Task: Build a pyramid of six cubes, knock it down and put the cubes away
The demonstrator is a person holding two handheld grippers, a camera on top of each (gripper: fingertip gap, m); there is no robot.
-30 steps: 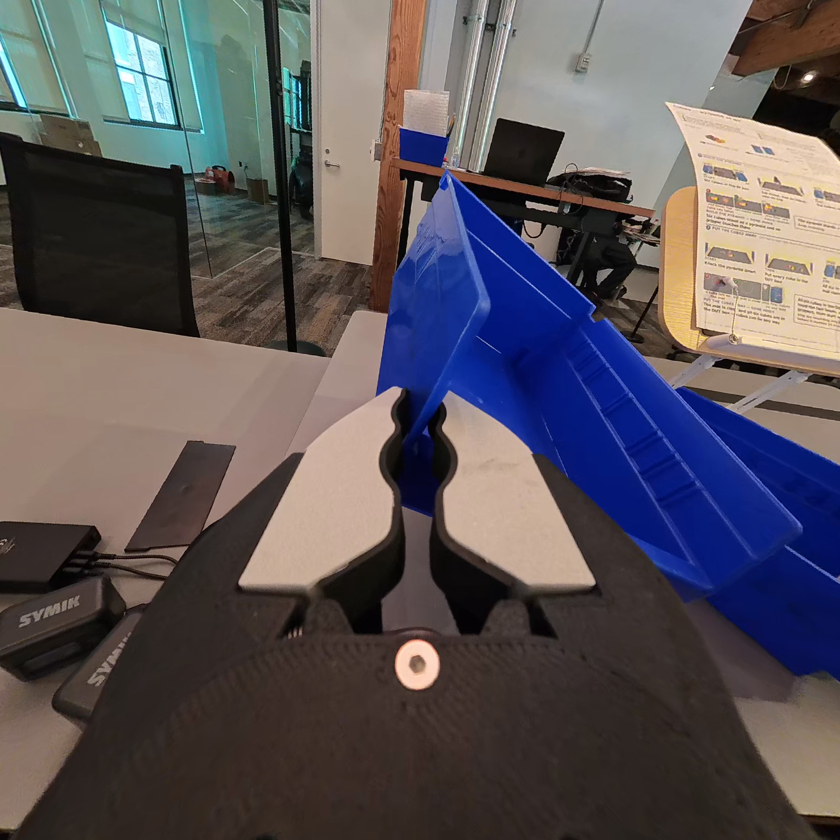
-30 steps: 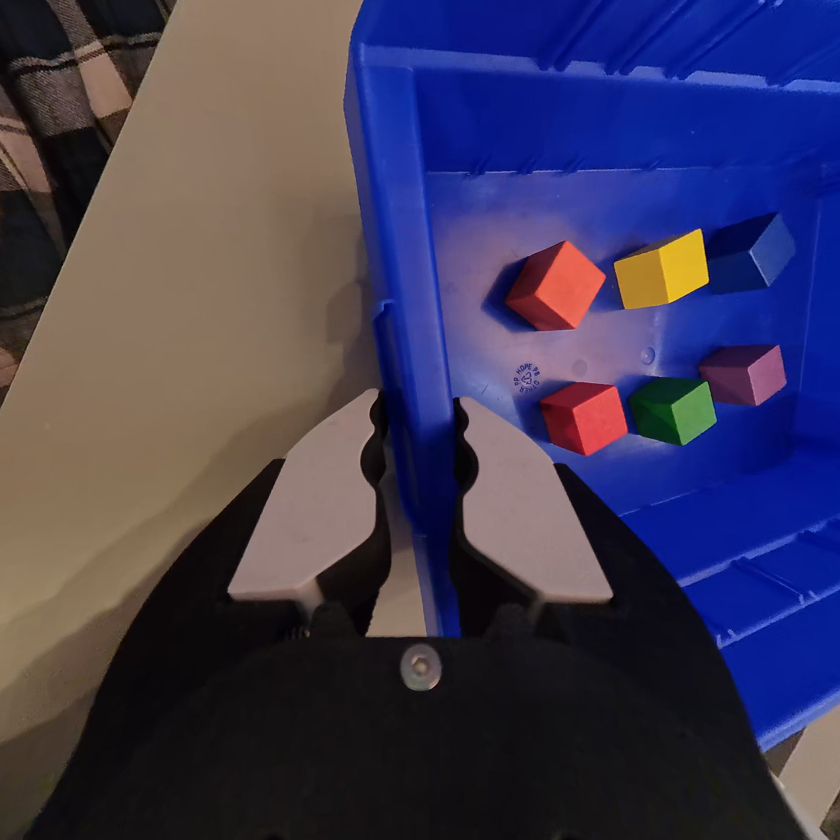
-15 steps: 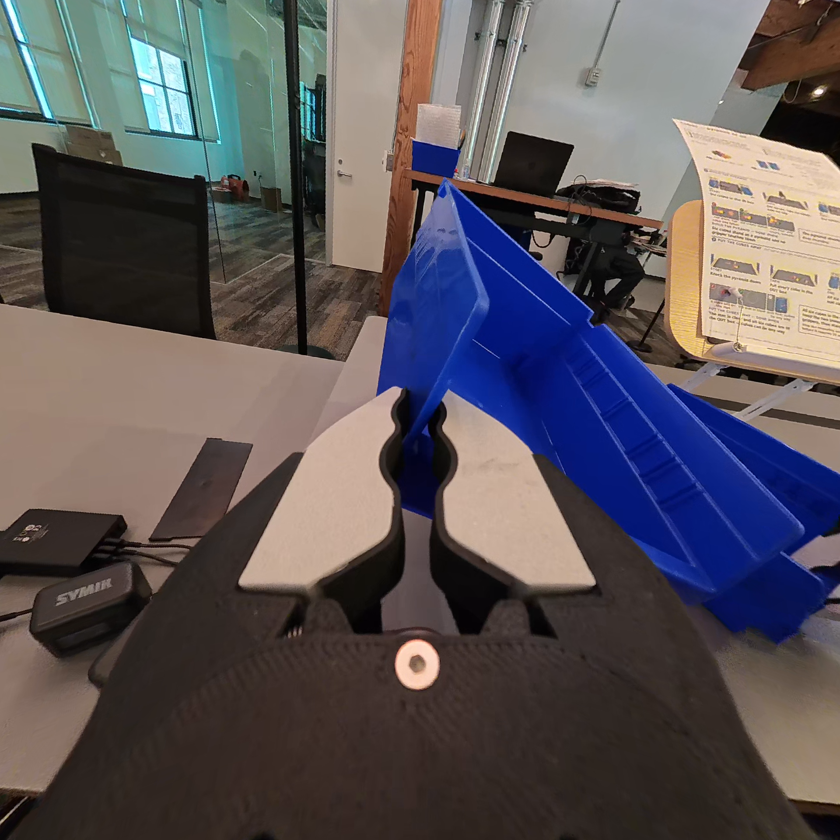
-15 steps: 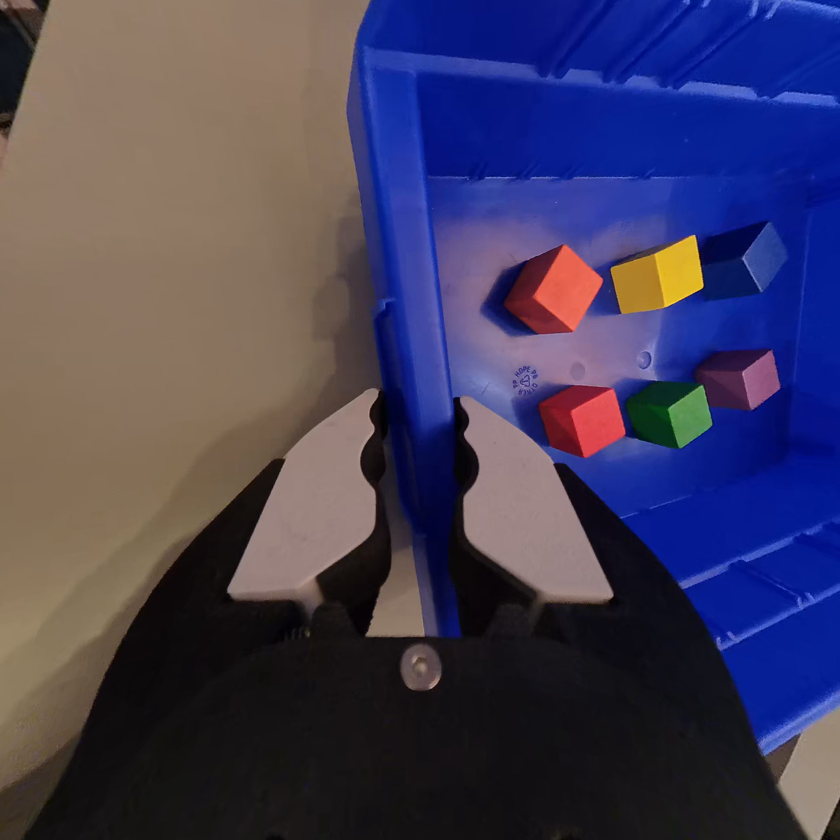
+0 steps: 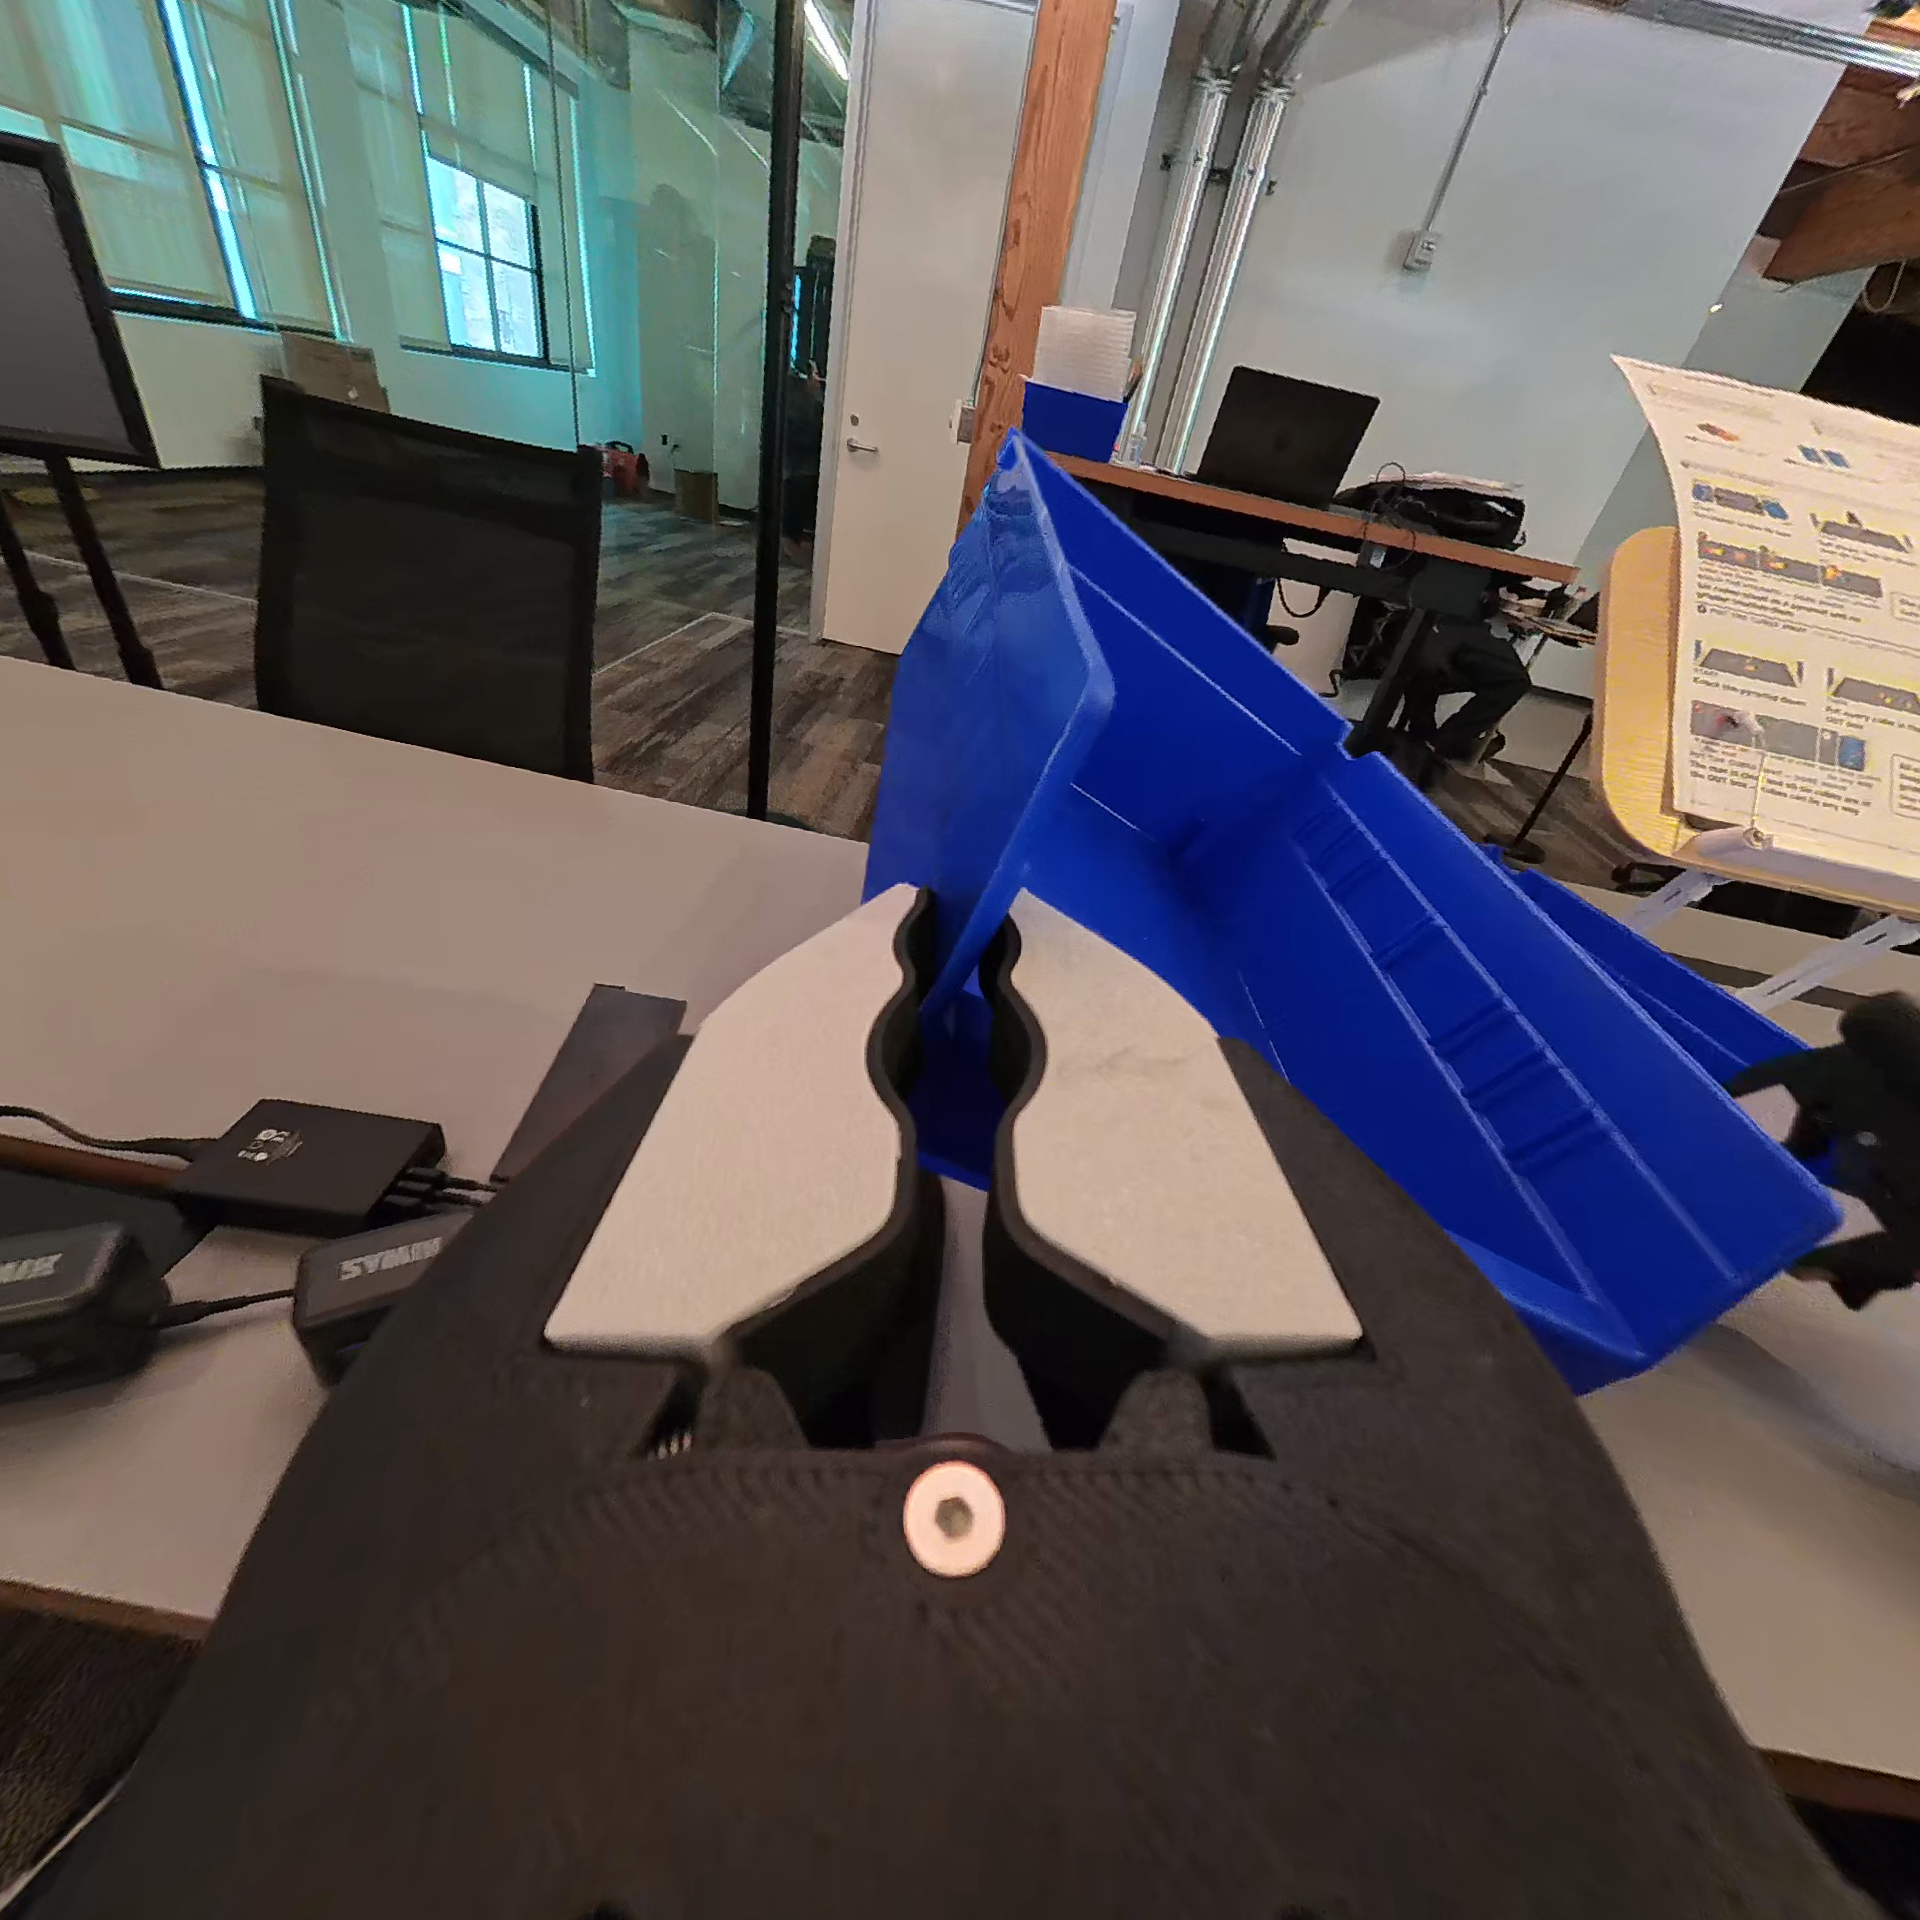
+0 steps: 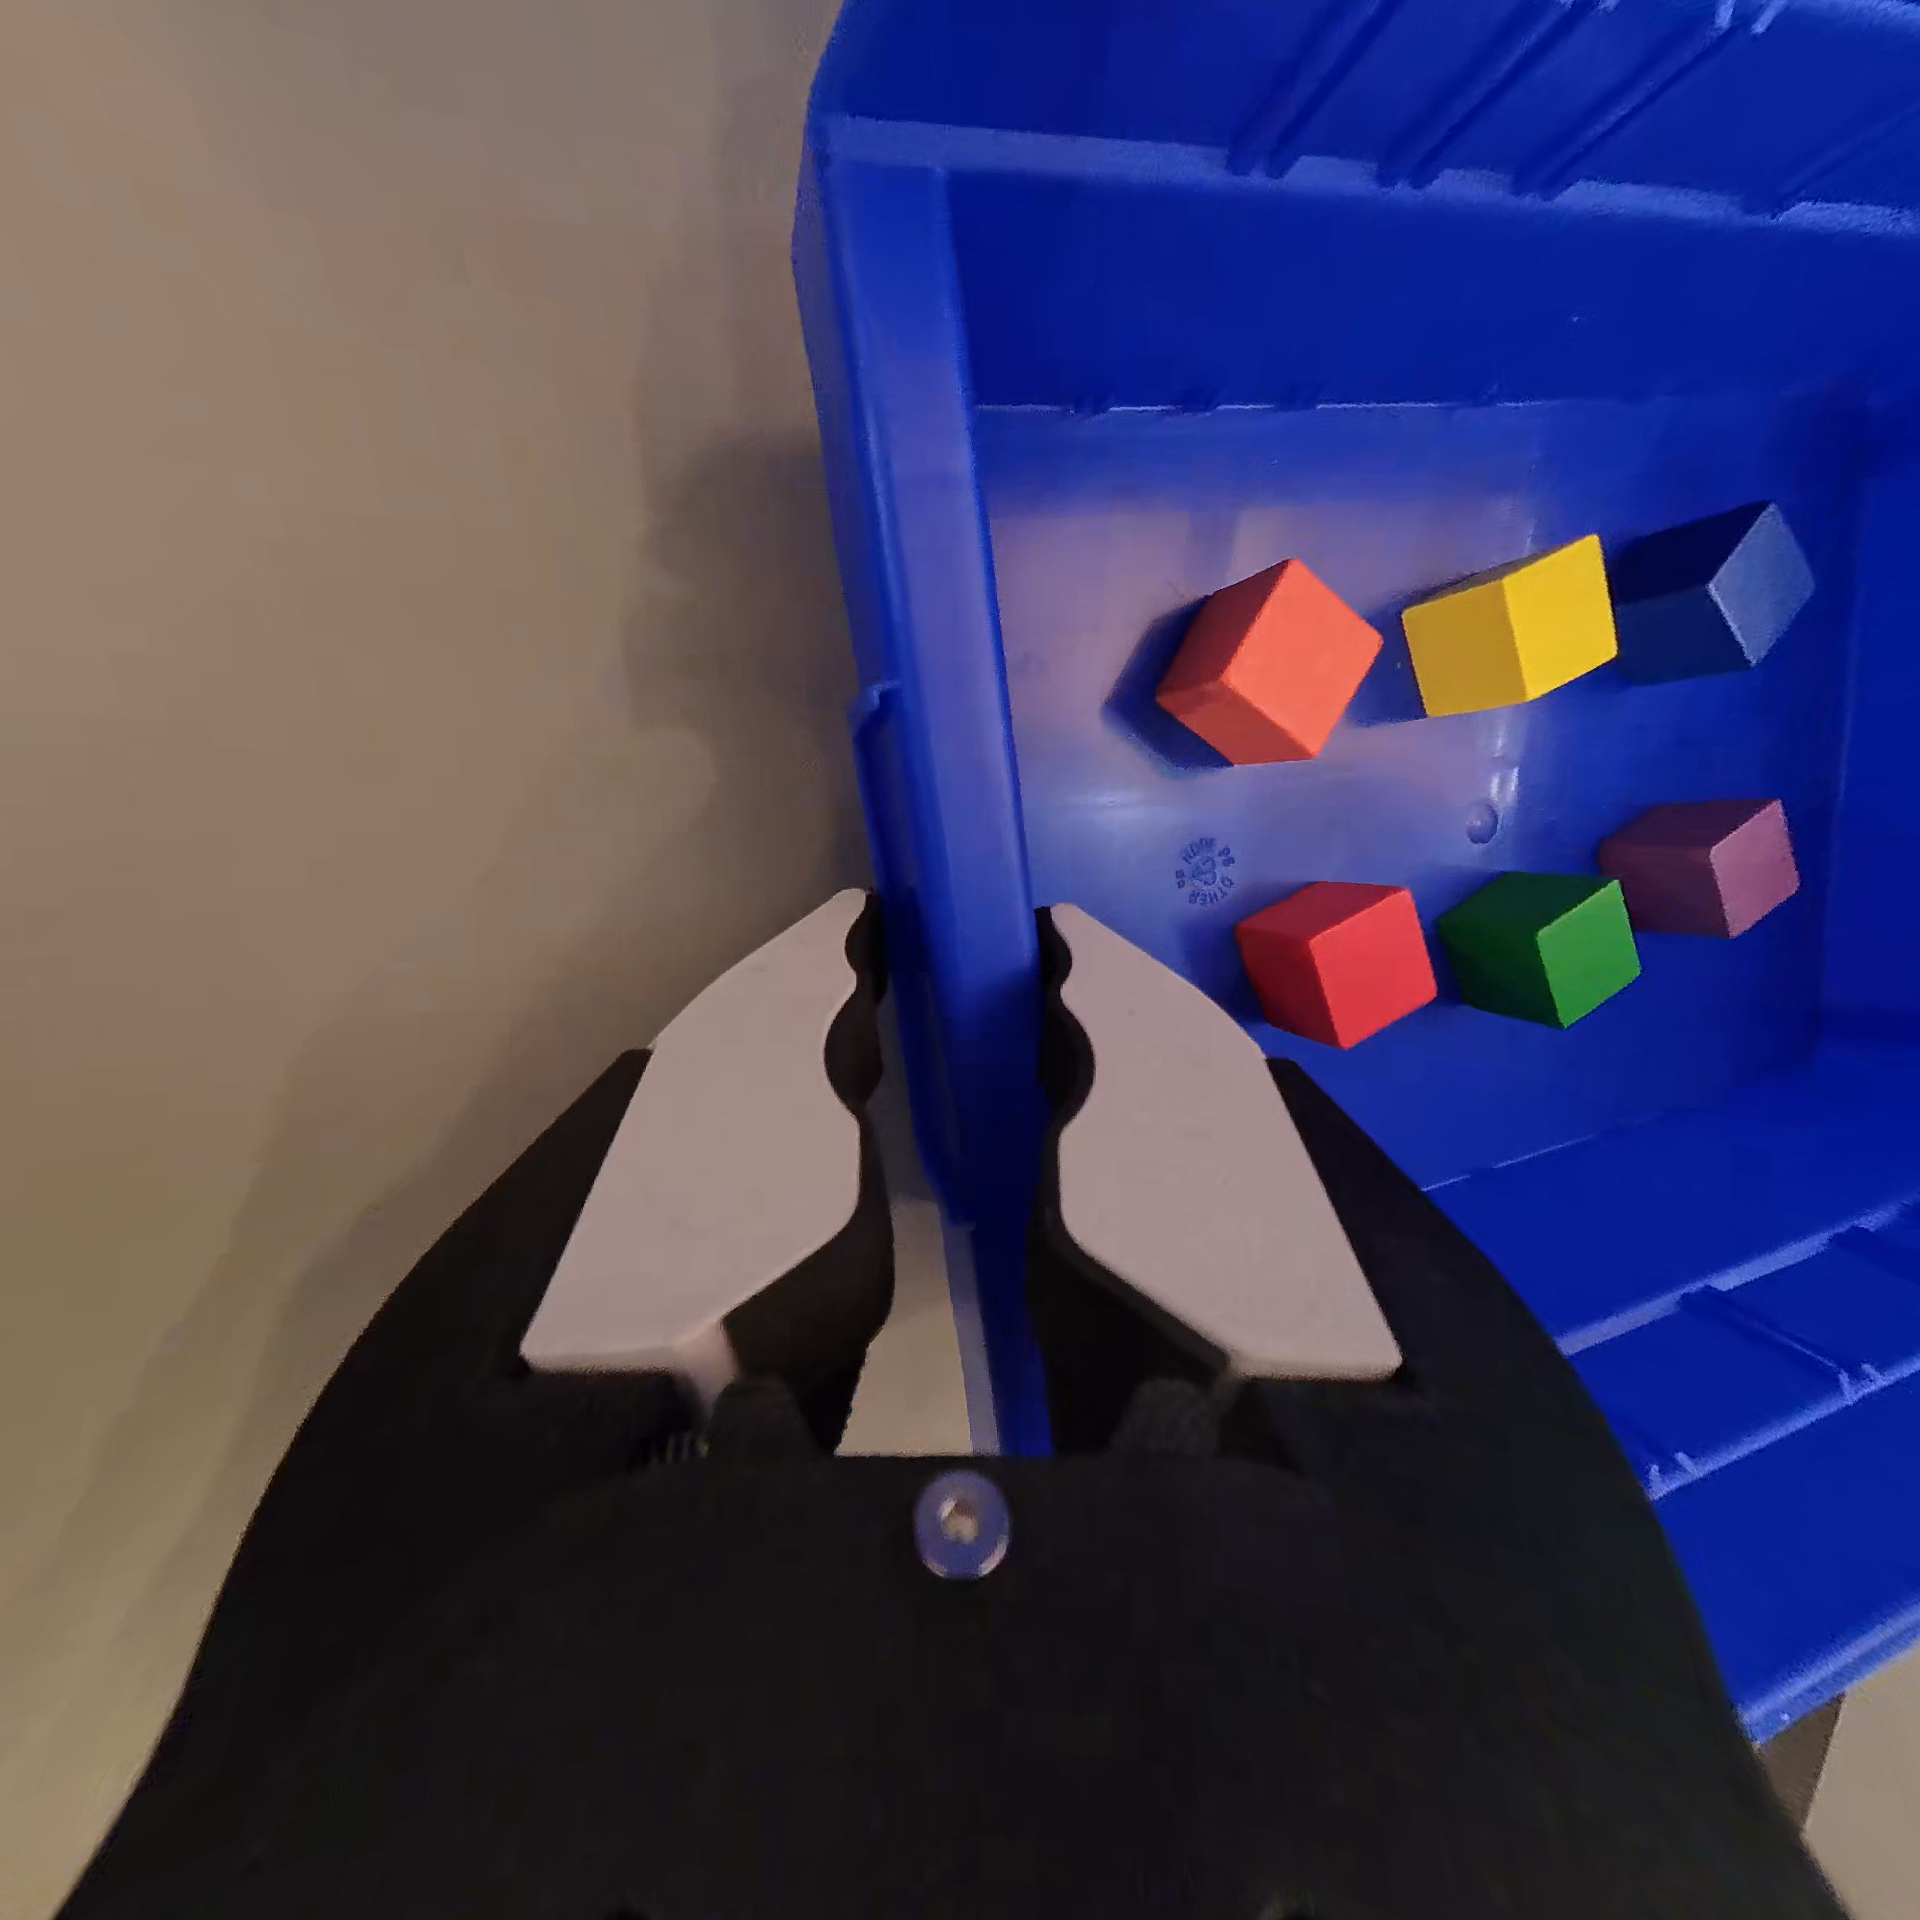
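Here, a blue bin is seen tilted above a pale tabletop, gripped at two edges. Only the right wrist view reveals the bin's inside, where six cubes rest on its floor: an orange cube, a yellow cube and a blue cube in one row, a red cube, a green cube and a purple cube in another. Only the left wrist view takes in the office beyond: a black chair, chargers and an instruction sheet. In that view the bin's long axis is seen sloping down toward the right. The left claw is nearly closed, its pads pressed on a thin bin wall. The right claw is set wider, clamped across the thicker rim of a side wall.
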